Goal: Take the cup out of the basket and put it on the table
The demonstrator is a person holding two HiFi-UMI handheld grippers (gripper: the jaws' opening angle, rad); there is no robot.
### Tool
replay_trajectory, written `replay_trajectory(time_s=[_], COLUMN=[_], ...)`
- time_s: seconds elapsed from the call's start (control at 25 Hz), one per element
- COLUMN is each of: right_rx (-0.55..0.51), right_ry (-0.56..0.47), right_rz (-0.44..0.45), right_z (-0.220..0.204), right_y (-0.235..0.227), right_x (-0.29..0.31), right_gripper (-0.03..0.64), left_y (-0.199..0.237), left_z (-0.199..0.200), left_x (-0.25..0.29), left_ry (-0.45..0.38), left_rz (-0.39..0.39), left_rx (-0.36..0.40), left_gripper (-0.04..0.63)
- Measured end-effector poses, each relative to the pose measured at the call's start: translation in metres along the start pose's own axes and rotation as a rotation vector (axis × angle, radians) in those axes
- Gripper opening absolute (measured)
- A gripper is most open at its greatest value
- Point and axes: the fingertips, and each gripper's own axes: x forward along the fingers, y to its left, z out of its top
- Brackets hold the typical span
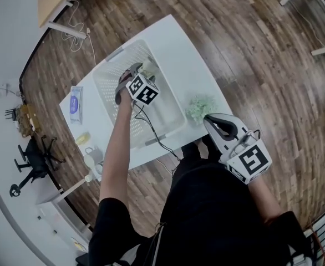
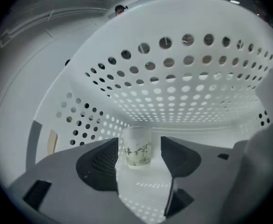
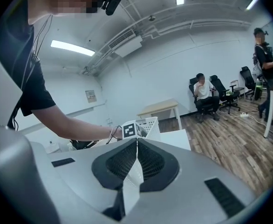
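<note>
Cup (image 2: 137, 147) stands upright on the floor of the white perforated basket (image 2: 174, 97), dead ahead at 12 o'clock of the left gripper (image 2: 139, 154). Its jaws are spread, one either side of the cup, pads not pressing. Right gripper (image 3: 136, 148) has its jaws together with nothing between them (head view: 4 o'clock of the basket, off the table (image 1: 190, 65) edge).

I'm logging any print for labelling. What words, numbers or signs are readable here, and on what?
No text reads clearly.
On the cup: dark brush-like marks beside a sprig drawing, too blurred to read.
On the blue-and-white packet: print too small.
On the wall notice: too small.
On the marker cube and the second marker cube: square code patterns, no words.
</note>
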Motion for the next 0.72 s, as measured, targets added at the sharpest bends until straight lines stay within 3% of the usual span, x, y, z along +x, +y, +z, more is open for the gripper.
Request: replay_trajectory(time_s=[0.2,0.72], right_rx=[0.027,0.043], right_ry=[0.008,0.045], right_rz=[-0.051,-0.1], right_z=[-0.004,-0.016], right_y=[-0.017,-0.033], right_x=[-0.007,-0.02], right_gripper=[0.025,0.025], left_y=[-0.002,0.001], left_z=[-0.006,-0.012], left_x=[0.034,0.071], left_ry=[0.039,0.101], left_rz=[-0.019,0.035], left_rx=[-0.038,-0.02], left_gripper=[0.339,0.338])
